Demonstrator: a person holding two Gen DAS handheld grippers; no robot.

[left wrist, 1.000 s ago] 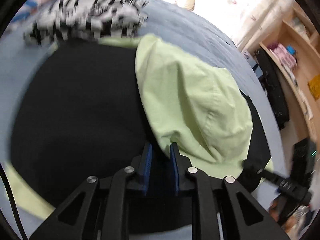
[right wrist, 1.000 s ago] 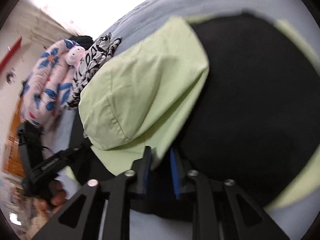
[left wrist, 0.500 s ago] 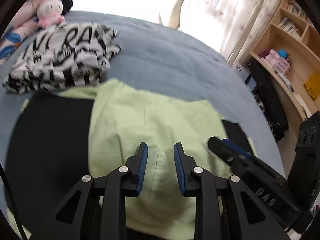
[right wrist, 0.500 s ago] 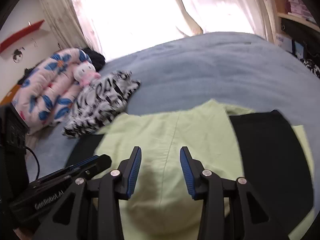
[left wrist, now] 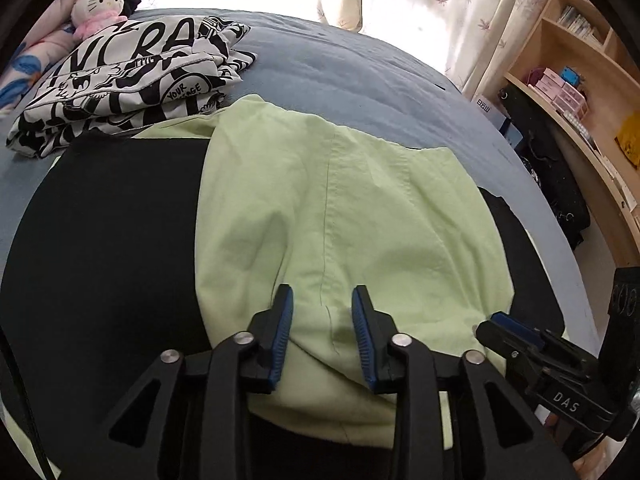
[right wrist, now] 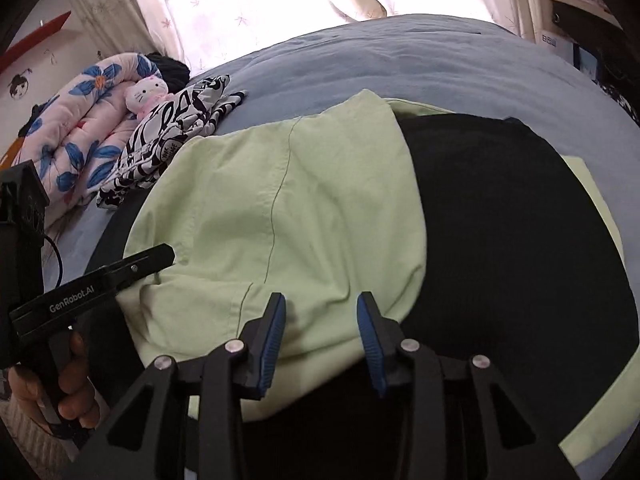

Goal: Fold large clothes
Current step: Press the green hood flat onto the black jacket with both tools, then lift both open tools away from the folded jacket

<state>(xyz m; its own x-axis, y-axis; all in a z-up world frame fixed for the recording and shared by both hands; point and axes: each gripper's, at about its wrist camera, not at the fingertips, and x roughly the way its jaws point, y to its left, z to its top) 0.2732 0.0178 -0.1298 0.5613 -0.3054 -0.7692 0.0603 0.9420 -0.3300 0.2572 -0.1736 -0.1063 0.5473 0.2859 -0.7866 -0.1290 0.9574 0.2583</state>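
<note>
A light green garment lies folded on a black board on the blue bed; it also shows in the right wrist view, on the same board. My left gripper is open and empty, hovering over the garment's near edge. My right gripper is open and empty over the same edge. Each gripper shows in the other's view: the right one at lower right, the left one at left.
A folded black-and-white printed garment lies at the far left of the blue bed. A pink plush toy and floral quilt sit beyond it. Wooden shelves stand to the right.
Both grippers were shut on the green garment a second ago, carried it over the black board, then opened and let go. They have now drawn back slightly.
</note>
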